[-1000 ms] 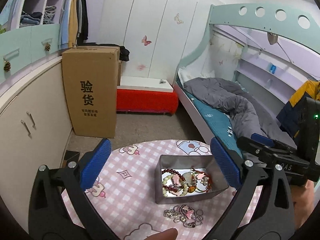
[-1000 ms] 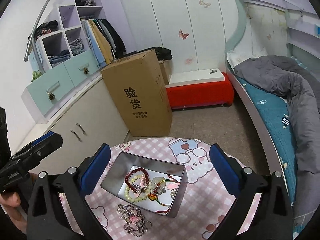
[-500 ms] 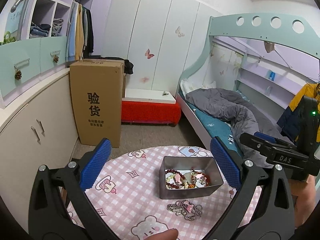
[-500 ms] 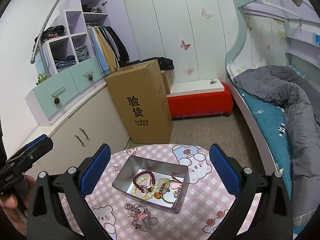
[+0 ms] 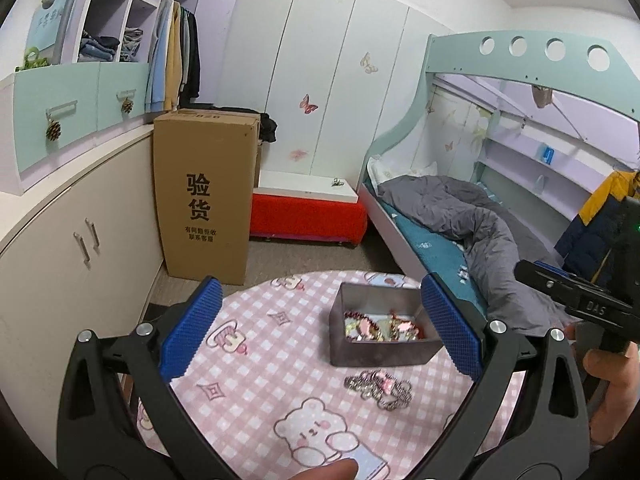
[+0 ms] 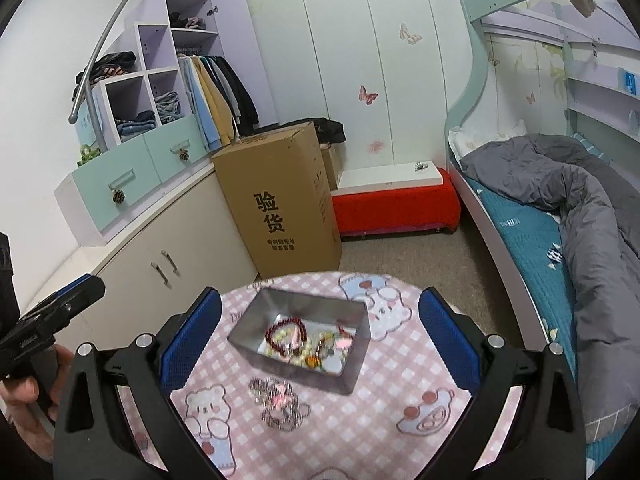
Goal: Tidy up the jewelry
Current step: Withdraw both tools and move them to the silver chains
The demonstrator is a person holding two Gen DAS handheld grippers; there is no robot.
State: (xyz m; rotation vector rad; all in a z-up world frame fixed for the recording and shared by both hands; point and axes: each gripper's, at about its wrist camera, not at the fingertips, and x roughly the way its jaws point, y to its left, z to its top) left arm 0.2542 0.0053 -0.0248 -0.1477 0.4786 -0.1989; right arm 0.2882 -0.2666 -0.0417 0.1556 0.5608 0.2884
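Observation:
A grey metal tin (image 5: 380, 350) (image 6: 352, 374) sits on a round table with a pink checked cloth (image 5: 256, 384) (image 6: 400, 380). Bead bracelets and charms (image 5: 380, 326) (image 6: 304, 340) lie in the tin. A silver chain with a pink charm (image 5: 378, 388) (image 6: 280, 398) lies on the cloth in front of the tin. My left gripper (image 5: 320, 328) is open and empty, held above the table. My right gripper (image 6: 320, 340) is open and empty, above the tin and chain. Each gripper shows at the edge of the other's view (image 5: 576, 300) (image 6: 52, 316).
A tall cardboard box (image 5: 206, 196) (image 6: 280, 200) stands on the floor beyond the table beside beige cupboards (image 5: 80, 248). A red bench (image 5: 308, 216) and a bed with a grey duvet (image 5: 460, 216) lie further back.
Both grippers have risen and drawn back from the table, so the tin and chain look smaller and further away. Both stay open and empty.

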